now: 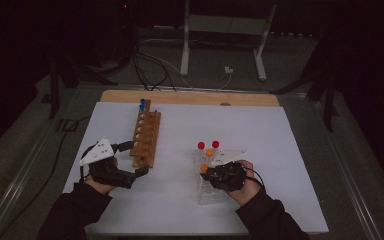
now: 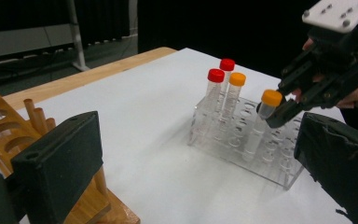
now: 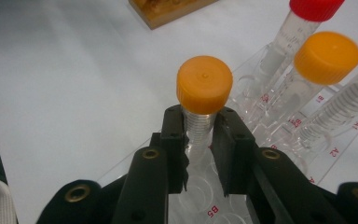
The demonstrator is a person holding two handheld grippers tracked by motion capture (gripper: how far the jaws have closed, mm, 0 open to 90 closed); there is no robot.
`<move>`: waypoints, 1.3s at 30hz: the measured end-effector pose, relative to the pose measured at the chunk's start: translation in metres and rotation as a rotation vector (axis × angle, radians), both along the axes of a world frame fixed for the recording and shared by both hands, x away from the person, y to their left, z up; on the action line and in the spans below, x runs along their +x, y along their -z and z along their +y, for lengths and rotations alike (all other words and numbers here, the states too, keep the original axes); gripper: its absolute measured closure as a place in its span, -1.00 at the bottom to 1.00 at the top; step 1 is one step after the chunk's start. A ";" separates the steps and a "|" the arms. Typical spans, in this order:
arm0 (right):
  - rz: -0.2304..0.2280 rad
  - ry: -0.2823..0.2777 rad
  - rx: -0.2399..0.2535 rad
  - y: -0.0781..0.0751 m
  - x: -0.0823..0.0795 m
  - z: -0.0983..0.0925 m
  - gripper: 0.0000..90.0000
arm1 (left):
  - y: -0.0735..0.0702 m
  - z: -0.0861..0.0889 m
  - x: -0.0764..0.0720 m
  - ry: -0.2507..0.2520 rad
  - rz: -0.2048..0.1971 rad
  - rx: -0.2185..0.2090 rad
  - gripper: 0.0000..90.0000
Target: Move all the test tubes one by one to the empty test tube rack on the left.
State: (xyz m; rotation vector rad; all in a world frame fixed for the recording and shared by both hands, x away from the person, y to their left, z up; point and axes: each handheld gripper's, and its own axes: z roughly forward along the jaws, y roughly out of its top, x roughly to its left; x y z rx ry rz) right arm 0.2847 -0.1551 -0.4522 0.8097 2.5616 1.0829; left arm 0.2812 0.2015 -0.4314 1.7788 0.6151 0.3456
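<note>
Your right gripper [image 3: 199, 140] has clamped the orange-capped tube [image 3: 204, 86] just under its cap, standing in the clear rack [image 2: 242, 149]. Next, lift it straight up. Your left gripper [image 1: 132, 160] stands wide at the wooden rack [image 1: 146, 135].

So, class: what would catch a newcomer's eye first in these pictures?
The right gripper, its fingers shut on an orange-capped tube just under the cap, over the clear rack. Behind it in that rack stand two red-capped tubes and another orange one. On the left lies a wooden rack.
</note>
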 end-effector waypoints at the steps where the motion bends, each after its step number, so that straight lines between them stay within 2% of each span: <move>1: 0.001 0.004 0.008 -0.002 0.000 0.000 0.67 | 0.000 0.000 0.000 -0.002 -0.003 0.003 -0.96; 10: -0.043 -0.008 0.036 -0.027 -0.005 -0.003 0.68 | -0.004 -0.004 -0.002 0.019 -0.007 0.008 -0.96; 16: -0.068 -0.026 0.033 -0.046 -0.007 -0.004 0.67 | -0.008 -0.006 -0.003 0.041 -0.006 -0.001 -0.96; 19: -0.064 -0.041 0.051 -0.055 -0.007 -0.003 0.68 | -0.011 -0.007 -0.003 0.047 -0.010 -0.003 -0.96; 24: -0.086 -0.053 0.069 -0.067 -0.009 0.000 0.67 | -0.016 -0.011 -0.005 0.067 -0.021 0.006 -0.96; 29: -0.074 -0.077 0.075 -0.067 -0.010 0.007 0.67 | -0.020 -0.020 -0.008 0.108 -0.024 0.011 -0.95; 35: -0.044 -0.114 0.069 -0.057 -0.011 0.022 0.67 | -0.023 -0.034 -0.011 0.168 -0.025 0.024 -0.95; 39: -0.027 -0.137 0.060 -0.051 -0.012 0.031 0.67 | -0.023 -0.042 -0.013 0.201 -0.025 0.018 -0.89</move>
